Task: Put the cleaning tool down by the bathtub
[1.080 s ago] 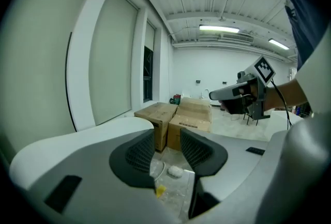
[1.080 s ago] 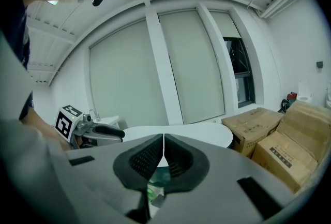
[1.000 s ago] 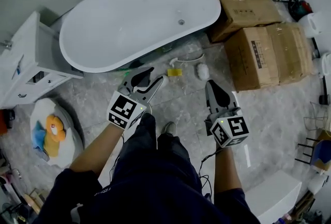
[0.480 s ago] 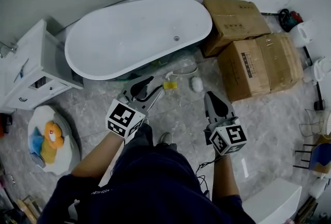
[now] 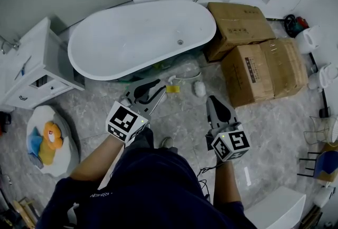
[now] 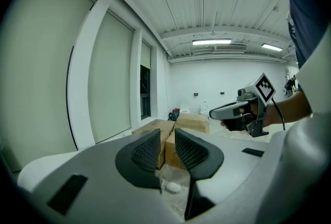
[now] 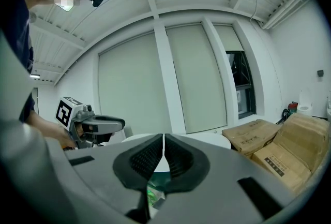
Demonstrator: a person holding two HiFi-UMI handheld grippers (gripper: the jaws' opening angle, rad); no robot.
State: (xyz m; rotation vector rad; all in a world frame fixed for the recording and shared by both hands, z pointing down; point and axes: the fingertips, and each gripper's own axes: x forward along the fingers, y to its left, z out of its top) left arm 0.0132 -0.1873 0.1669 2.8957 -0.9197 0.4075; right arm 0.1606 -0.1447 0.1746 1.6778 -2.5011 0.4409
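Just beyond left claw point(image 5: 160, 88): cleaning tool point(image 5: 172, 88)

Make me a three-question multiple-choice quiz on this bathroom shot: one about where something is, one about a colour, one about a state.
1. In the head view, where do the cardboard boxes stand relative to the bathtub?
A inside it
B on the floor beyond its right end
C beyond its left end

2. What colour is the small block lying on the floor beside the bathtub?
A yellow
B red
C black

3. How do the jaws of the right gripper stand?
A wide apart
B clamped on a box
C together, nothing between them

Answers:
1. B, the boxes sit on the floor past the tub's drain end.
2. A, it shows bright yellow against the grey floor.
3. C, the right gripper view shows the pads meeting with nothing between them.
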